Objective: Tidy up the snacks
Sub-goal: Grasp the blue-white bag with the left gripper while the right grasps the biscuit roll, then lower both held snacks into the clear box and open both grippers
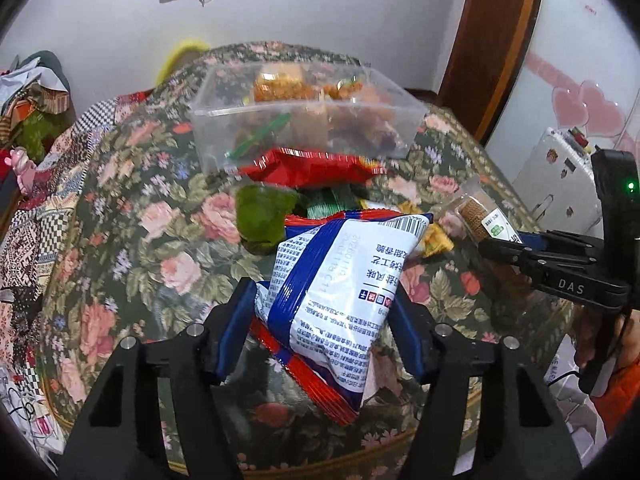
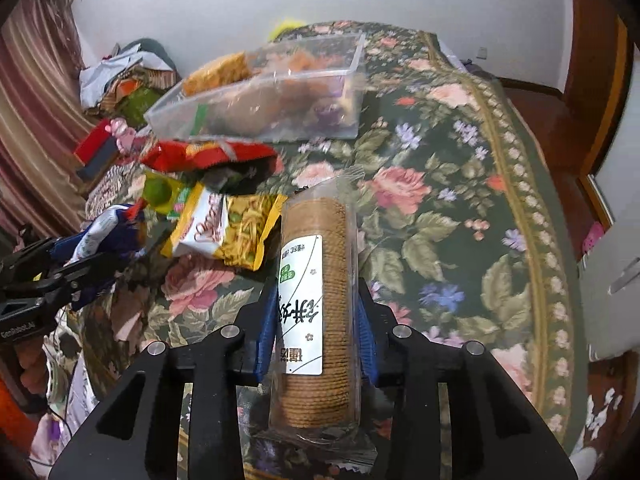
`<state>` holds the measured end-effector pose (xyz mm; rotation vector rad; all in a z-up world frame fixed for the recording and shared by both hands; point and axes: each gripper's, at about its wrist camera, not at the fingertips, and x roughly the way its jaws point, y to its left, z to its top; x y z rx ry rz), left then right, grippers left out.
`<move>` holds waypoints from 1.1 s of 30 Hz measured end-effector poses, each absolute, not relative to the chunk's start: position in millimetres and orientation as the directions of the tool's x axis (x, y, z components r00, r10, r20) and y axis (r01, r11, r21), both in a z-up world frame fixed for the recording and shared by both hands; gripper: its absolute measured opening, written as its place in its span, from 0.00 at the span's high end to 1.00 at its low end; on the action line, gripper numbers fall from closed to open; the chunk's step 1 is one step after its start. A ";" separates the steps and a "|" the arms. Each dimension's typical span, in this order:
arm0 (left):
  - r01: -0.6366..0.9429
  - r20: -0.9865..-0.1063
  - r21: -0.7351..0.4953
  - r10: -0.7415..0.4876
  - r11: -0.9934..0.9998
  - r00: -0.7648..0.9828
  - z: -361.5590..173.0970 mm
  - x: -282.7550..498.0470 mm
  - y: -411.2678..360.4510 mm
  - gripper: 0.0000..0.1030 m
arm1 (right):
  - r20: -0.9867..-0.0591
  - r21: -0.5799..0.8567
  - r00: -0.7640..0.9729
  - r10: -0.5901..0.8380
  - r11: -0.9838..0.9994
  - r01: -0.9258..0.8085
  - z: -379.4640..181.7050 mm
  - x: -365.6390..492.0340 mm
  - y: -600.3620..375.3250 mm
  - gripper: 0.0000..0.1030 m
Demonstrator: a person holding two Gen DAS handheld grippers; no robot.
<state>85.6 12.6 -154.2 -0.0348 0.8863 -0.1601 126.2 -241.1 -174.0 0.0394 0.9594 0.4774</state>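
- The left tool (image 1: pixel 326 300) is closed down onto a white-and-blue snack bag (image 1: pixel 340 280), squeezed between its blue pads and held above the flowered desk (image 1: pixel 132 216); in the right wrist view it shows at the left edge (image 2: pixel 86 258).
- Between the two tools, loose packets lie on the desk: a green jelly cup (image 1: pixel 264 216), a red packet (image 1: pixel 316 166) and a yellow packet (image 2: pixel 240 232).
- The clear plastic box (image 1: pixel 308 120) sits further back, already holding several snacks.
- The right tool (image 2: pixel 316 320) is clamped around a clear sleeve of round biscuits (image 2: pixel 316 300), lengthwise between its fingers, raised off the desk.
- Judgement: both items are picked up and the carry to the box is in hand. Next, each should be brought over the box's rim and let go, one at a time, clear of the red packet lying against its near wall.
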 end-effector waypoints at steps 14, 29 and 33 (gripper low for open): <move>0.052 -0.670 -0.087 -0.097 0.995 0.736 -96.4 118.3 37.8 0.38 | -0.656 0.208 0.602 0.457 0.875 -0.437 -110.6 153.0 -223.4 0.69; -0.046 -0.616 -0.064 -0.003 0.997 0.788 -65.4 198.6 63.3 0.38 | -0.570 0.169 0.683 0.456 0.879 -0.447 -73.9 217.2 -194.4 0.69; -0.078 -0.628 -0.070 0.017 0.995 0.778 -69.7 223.1 69.5 0.38 | -0.576 0.151 0.694 0.431 0.891 -0.428 -74.6 241.8 -191.3 0.69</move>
